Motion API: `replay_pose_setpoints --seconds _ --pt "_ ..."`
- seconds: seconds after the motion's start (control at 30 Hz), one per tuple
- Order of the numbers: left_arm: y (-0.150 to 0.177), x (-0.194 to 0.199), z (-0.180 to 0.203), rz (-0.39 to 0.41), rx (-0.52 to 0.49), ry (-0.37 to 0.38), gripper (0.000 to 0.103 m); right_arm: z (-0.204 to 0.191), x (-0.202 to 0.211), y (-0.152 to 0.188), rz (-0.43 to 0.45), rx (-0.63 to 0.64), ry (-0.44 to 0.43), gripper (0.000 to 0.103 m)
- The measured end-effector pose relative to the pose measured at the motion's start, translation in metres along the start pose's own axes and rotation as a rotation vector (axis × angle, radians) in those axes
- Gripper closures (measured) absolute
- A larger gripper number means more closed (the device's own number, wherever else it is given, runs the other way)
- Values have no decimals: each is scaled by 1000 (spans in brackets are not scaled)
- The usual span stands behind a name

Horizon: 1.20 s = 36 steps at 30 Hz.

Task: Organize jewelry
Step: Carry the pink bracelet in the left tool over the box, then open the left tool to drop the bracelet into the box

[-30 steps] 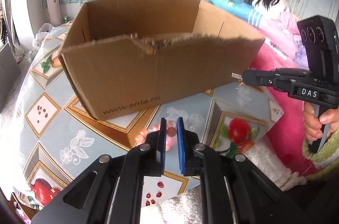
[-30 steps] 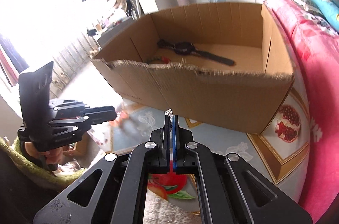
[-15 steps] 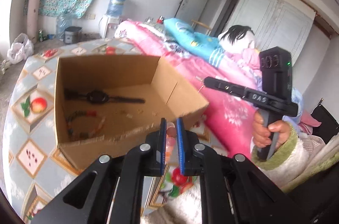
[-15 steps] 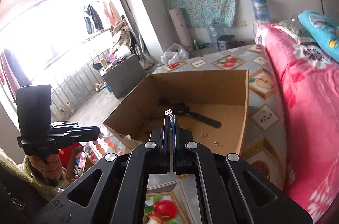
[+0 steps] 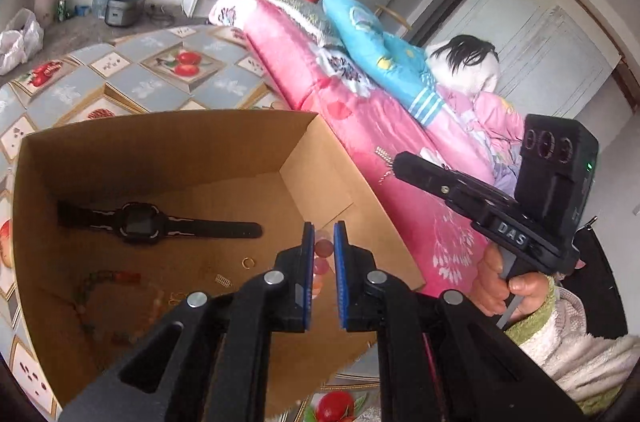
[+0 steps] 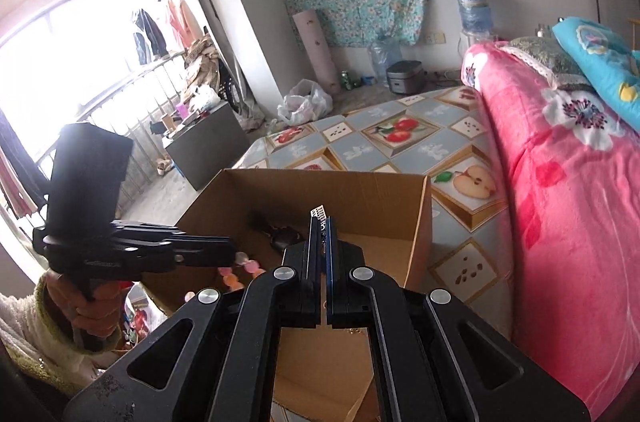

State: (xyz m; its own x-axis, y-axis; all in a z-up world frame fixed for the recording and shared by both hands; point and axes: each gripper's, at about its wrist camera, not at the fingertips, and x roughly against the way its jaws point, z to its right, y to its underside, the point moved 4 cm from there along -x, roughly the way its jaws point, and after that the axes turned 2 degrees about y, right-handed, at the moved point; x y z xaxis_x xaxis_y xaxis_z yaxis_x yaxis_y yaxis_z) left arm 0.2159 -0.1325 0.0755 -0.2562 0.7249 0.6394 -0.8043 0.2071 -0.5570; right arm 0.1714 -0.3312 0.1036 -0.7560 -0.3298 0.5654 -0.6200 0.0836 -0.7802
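Note:
An open cardboard box (image 5: 168,130) sits on the patterned table and holds a black watch (image 5: 140,224), a beaded bracelet (image 5: 100,282), a small gold ring (image 5: 248,263) and a tiny silver piece (image 5: 223,280). My left gripper (image 5: 323,234) hangs over the box, shut on a string of pink and orange beads (image 5: 322,258); the beads also dangle in the right wrist view (image 6: 240,268). My right gripper (image 6: 320,222) is shut on a small silver rhinestone piece (image 6: 319,212) above the box (image 6: 360,190). That piece also shows at the right gripper's tip (image 5: 383,154).
A pink blanket (image 6: 560,182) lies along the right of the table. The fruit-patterned tablecloth (image 5: 160,74) stretches beyond the box. A low cabinet (image 6: 208,146) and a white bag (image 6: 304,102) stand on the floor further off.
Both grippers have risen and tipped forward over the box, so its inside now shows. Each still holds its piece.

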Motion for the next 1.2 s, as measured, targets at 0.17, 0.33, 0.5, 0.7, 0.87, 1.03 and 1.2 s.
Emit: replay_pose_setpoints --seconds 0.17,0.33,0.5,0.7,0.87,1.03,1.2 --pt "-44 -63 -14 -170 52 3 94 16 3 -4 28 -22 5 103" --pt "-61 -112 -33 -263 139 38 89 31 1 -1 22 -40 26 103" --pt "-66 -112 -62 -241 242 -1 75 34 -1 3 -9 -31 34 103" --pt "-65 -44 -61 -105 206 -62 70 12 -21 2 -143 22 -40 103" --pt "-33 37 -41 69 90 -152 49 -26 -69 22 -403 125 -121 103" --pt "20 88 -38 179 84 -214 36 -48 -115 50 -611 243 -63 103" --pt "64 113 -48 228 128 -285 35 -52 -130 66 -708 273 -8 98"
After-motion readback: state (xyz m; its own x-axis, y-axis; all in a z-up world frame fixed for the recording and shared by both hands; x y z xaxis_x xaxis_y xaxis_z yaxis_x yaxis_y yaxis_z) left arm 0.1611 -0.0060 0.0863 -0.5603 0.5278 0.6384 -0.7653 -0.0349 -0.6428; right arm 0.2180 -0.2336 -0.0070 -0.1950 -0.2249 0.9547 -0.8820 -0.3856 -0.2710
